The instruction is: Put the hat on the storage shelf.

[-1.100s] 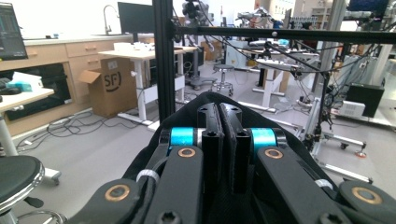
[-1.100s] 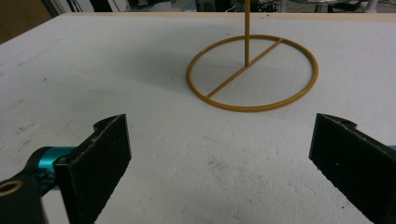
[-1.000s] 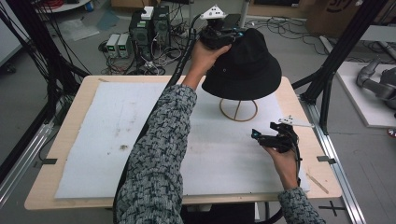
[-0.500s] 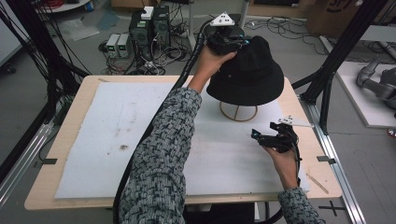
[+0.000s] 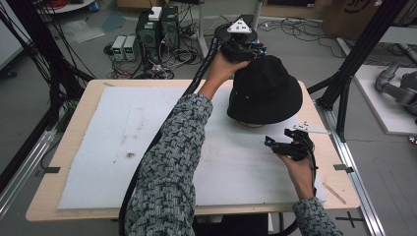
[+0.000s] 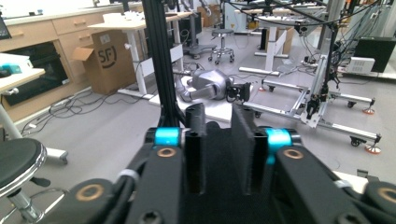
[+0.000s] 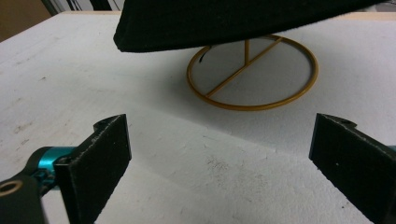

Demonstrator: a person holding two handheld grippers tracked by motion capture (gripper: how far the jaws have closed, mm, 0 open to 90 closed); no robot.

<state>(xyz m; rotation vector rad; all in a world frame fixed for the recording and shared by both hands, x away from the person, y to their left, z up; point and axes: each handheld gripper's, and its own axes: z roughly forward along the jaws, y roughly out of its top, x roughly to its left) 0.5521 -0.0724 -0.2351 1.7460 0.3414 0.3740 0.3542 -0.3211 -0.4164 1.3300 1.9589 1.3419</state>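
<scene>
High view: left gripper clenched on the back brim of the black hat, at 12 o'clock over the gold wire stand. Right gripper rests released at 6 o'clock of the hat, nearer the stand.

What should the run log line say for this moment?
left gripper: shut on black hat crown | hat: over gold wire stand | right gripper: open, low over white mat, idle
</scene>
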